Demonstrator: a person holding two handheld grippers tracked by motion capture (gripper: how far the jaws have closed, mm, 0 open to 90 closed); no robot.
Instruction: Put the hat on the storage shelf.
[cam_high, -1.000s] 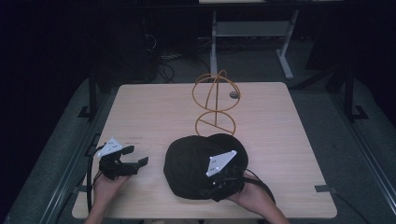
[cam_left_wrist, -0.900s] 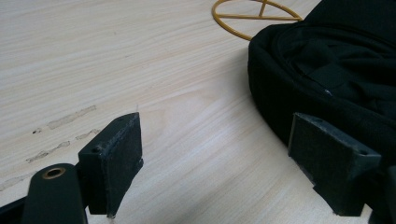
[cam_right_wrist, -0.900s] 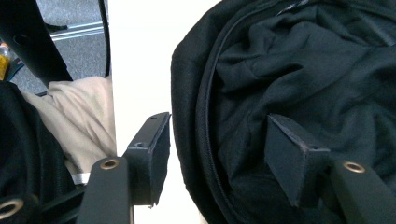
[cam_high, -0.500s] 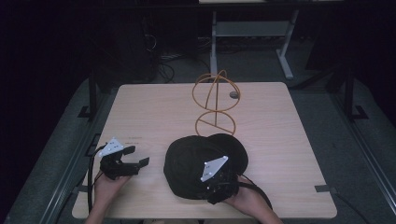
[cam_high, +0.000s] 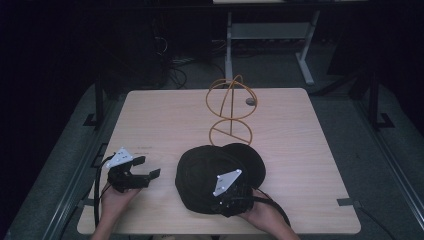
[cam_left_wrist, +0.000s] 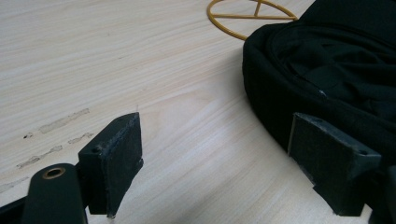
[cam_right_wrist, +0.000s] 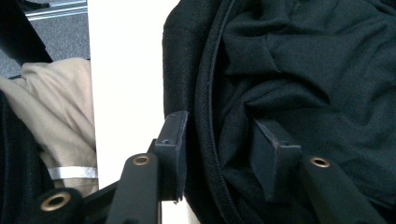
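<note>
Your right gripper (cam_right_wrist: 217, 154), jaws just closing, straddles soft black fabric cap (cam_high: 210, 175) rim; squeeze fully before lifting. Left gripper (cam_left_wrist: 233, 163) released.

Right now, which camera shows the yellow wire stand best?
The high view: the whole wire stand rises from the table behind the black cap. The left gripper view catches part of its base ring.

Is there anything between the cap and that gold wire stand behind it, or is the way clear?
Nothing visible stands between them. The black cap lies just in front of the gold wire stand, with bare table around its base. The right gripper already straddles the cap's edge.
</note>
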